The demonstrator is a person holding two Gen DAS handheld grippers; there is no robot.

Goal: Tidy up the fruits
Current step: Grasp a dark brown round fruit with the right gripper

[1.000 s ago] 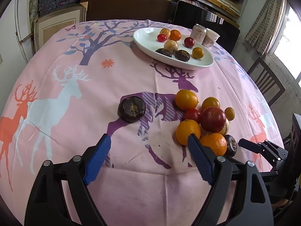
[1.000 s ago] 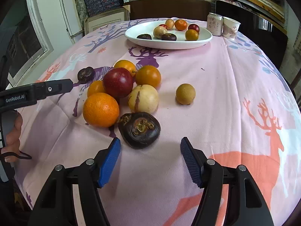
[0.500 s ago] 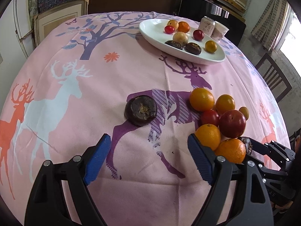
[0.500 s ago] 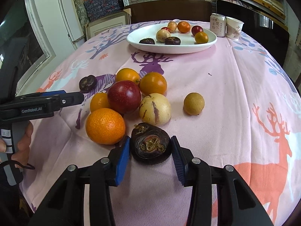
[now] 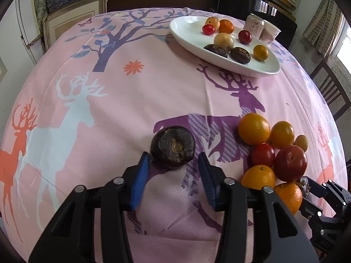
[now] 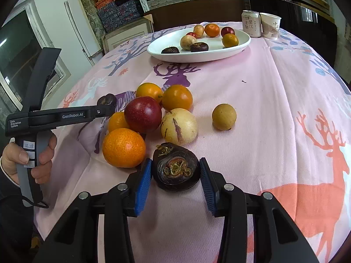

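Note:
My left gripper [image 5: 173, 160] is partly closed around a dark brown fruit [image 5: 172, 146] on the pink tablecloth; its blue pads flank the fruit's near side with small gaps. My right gripper [image 6: 175, 164] is shut on another dark brown fruit [image 6: 176, 166], which sits beside an orange [image 6: 124, 147]. A pile of oranges, red fruits and a pale striped fruit [image 6: 178, 126] lies behind it. A white oval plate [image 5: 188, 30] holding several fruits stands at the far side and also shows in the right wrist view [image 6: 241, 43].
A drink can [image 6: 251, 23] and a paper cup [image 6: 270, 25] stand behind the plate. A small tan fruit [image 6: 224, 116] lies apart to the right of the pile. Chairs and shelves surround the round table.
My left gripper moved forward to the lone dark fruit and narrowed around it. My right gripper moved forward and closed on the dark fruit near the orange.

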